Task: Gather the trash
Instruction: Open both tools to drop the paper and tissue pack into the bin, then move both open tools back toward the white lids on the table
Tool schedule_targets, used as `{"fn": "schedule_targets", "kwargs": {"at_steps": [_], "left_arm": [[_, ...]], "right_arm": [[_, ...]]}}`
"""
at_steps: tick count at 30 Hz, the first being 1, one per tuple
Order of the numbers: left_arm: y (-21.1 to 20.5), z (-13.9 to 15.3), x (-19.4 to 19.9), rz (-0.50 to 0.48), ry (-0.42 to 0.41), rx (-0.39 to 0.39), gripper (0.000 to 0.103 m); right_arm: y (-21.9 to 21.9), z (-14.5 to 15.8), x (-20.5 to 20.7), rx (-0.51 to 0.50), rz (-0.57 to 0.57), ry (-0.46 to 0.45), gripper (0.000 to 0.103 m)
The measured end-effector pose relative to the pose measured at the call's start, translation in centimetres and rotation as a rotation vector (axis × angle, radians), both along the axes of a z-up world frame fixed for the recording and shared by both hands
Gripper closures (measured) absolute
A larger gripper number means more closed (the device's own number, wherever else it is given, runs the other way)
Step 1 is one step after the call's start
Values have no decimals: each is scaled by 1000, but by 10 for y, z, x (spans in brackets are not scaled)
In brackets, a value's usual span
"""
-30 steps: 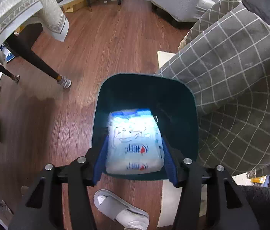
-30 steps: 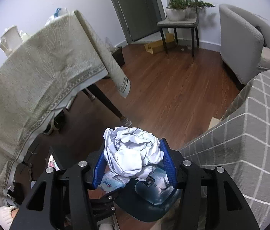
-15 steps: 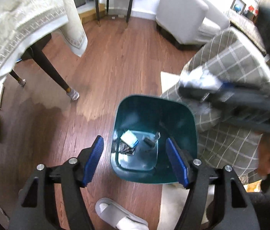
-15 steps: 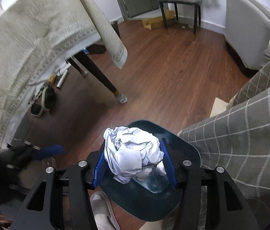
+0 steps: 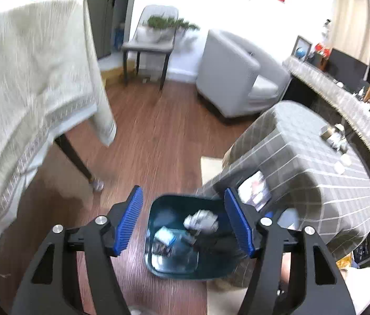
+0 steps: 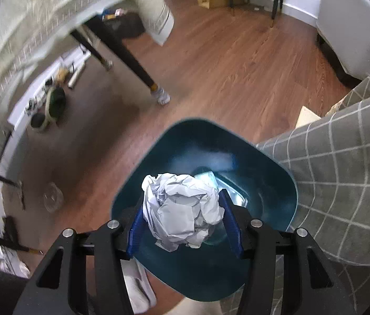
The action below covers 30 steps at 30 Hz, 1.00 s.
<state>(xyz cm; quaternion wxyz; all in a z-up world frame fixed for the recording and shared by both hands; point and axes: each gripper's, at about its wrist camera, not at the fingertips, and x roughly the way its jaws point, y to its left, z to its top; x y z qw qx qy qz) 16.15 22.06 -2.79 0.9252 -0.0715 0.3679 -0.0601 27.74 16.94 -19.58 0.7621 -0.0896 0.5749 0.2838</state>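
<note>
1. We are carrying the left gripper (image 5: 185, 223) with its blue-padded jaws standing apart and nothing between them; they have just been closing a little, after opening wider a moment before

2. Below and ahead of that gripper, framed between its two fingers, the teal bin (image 5: 158, 267) is standing on the wooden floor (image 5: 158, 131), with a blue-and-white packet (image 5: 165, 237) lying in its bottom, nearer the gripper's left finger

3. In the same view, the crumpled white paper ball (image 5: 202, 219) is hanging over the bin's opening, close to the left gripper's right finger, with the dark frame of the other tool blurred beneath it

4. We are clamping that paper ball (image 6: 182, 210) in the right gripper (image 6: 183, 218); both blue pads are pressing into its sides, and it is bulging out past the fingertips

5. Directly beyond the right gripper's tips the bin (image 6: 276, 183) is opening wide, so the ball is sitting over its mouth, above the pale packet (image 6: 206, 177) glimpsed just past the ball

6. To the right of both grippers a grey checked cloth (image 6: 342, 183) is draping down beside the bin, touching or nearly touching its rim; we cannot tell which

7. To the left and farther ahead, a cream tablecloth (image 5: 27, 92) is hanging over a dark table leg (image 6: 132, 63)
</note>
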Motion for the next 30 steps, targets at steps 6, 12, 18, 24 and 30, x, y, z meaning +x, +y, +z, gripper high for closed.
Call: {"fn": "schedule_targets", "kwargs": {"at_steps": [6, 12, 18, 24, 30], "left_arm": [[-3, 29, -7, -5, -79, 20, 44], [1, 46, -10, -3, -110, -7, 43], [-3, 61, -11, 0, -146, -25, 40], [-13, 74, -9, -2, -170, -29, 37], [-27, 82, -5, -24, -189, -7, 33]], "right_arm": [[0, -21, -7, -66, 33, 23, 47], [-3, -30, -16, -106, 55, 33, 32], [-11, -13, -25, -78, 69, 3, 30], [-20, 36, -34, 41, 76, -74, 30], [-37, 98, -44, 156, 72, -178, 30]]}}
